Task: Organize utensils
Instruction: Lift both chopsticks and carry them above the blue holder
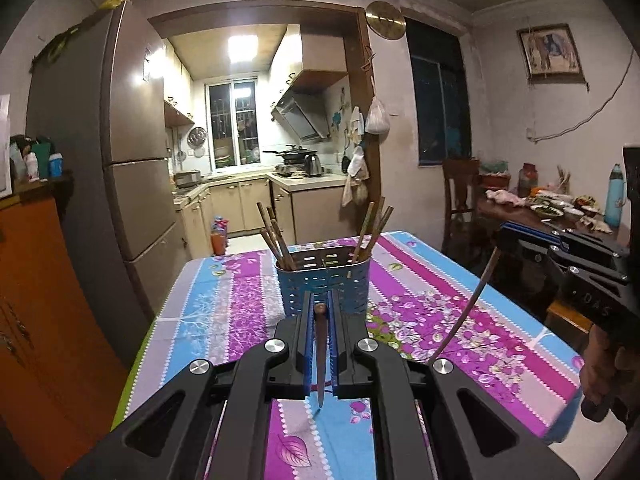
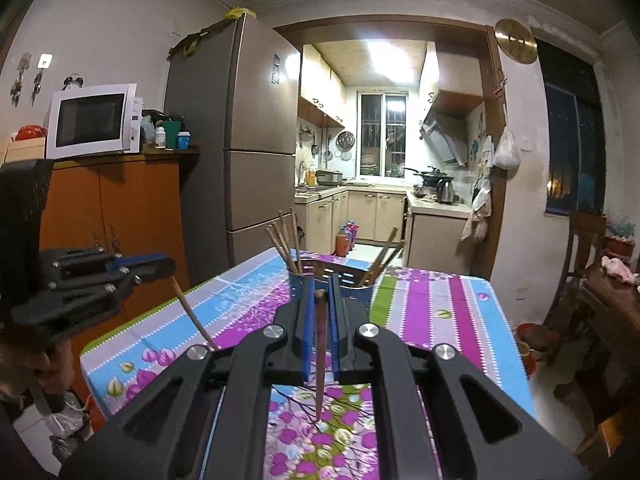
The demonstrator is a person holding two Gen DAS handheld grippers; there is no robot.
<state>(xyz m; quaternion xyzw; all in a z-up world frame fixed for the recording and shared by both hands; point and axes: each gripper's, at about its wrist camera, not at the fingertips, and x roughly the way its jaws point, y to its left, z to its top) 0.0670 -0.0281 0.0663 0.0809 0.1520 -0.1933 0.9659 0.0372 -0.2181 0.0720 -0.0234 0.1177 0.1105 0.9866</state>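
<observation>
Above the near part of the counter (image 1: 224, 312), which is covered with a flowered, striped cloth, two tools are shown, each clamped on one chopstick. The left tool (image 1: 320, 312) is closed on a dark chopstick (image 1: 321, 356), which is gripped near its blunt upper end between the blue pads; its pointed end hangs down behind the fingertips, toward the camera, just over the cloth. The right tool (image 2: 319, 300) is likewise closed on a reddish-brown chopstick (image 2: 321, 352), held the same way, blunt end up and tip hanging over the cloth. Straight beyond both tools, toward the far edge of the counter, a blue perforated utensil holder (image 1: 324, 280) is seen standing upright. Further chopsticks are seen leaning in its left compartment (image 1: 276, 240) and in its right compartment (image 1: 372, 224); the middle is seen only in part. From the left wrist view the right tool (image 1: 502, 236) is seen at the right edge of the counter with its chopstick (image 1: 468, 308) slanting down; from the right wrist view the left tool (image 2: 168, 266) appears at the left edge.
</observation>
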